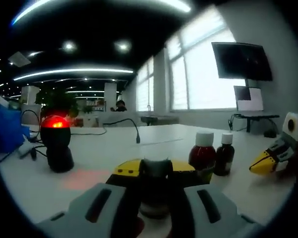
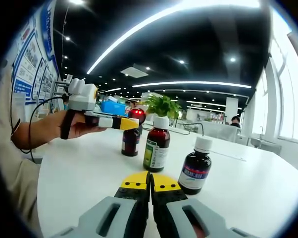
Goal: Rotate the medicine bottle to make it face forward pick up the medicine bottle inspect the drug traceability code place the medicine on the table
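The left gripper (image 2: pixel 131 123) pinches one upright dark brown medicine bottle (image 2: pixel 130 142) – the right gripper (image 2: pixel 150 182), jaws pressed together, sits back at six o'clock.

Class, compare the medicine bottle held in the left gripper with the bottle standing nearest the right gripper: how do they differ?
The held bottle sits between the left gripper's fingers; the nearest bottle stands free, untouched. The nearest bottle's white cap shows; the held bottle's top is hidden by the fingers. Both are dark, labelled, upright on the white table.
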